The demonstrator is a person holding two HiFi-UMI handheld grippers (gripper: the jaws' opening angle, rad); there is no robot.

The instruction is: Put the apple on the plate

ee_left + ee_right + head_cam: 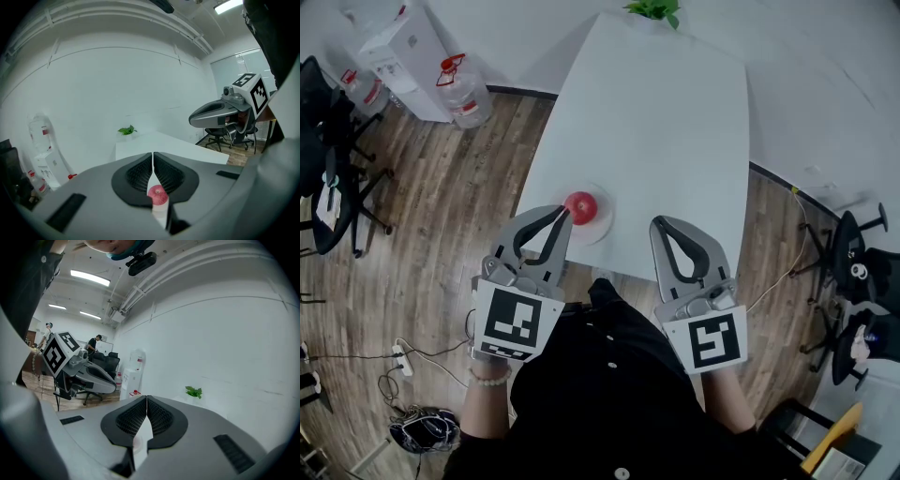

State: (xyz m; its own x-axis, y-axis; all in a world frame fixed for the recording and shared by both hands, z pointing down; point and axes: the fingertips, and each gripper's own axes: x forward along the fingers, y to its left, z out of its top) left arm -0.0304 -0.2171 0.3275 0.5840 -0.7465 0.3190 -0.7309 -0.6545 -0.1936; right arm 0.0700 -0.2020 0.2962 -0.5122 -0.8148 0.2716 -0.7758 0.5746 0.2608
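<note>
A red apple [581, 206] rests on a pale plate [604, 228] at the near edge of the white table [656, 131]. My left gripper [565, 215] is shut and empty, its tips just left of the apple and level with it. Along the left gripper view, the apple [158, 195] shows low in the slit behind the shut left gripper [153, 155]. My right gripper [661, 225] hovers over the table's near edge to the right of the plate, shut on nothing. The right gripper view shows that right gripper [146, 398] with its pads touching.
A small green plant [654, 9] stands at the table's far end. A water dispenser [403, 47] and spare bottle [464, 94] stand left on the wood floor. Office chairs [328, 169] sit at the left, more chairs [862, 272] at the right. Cables [403, 361] lie near my feet.
</note>
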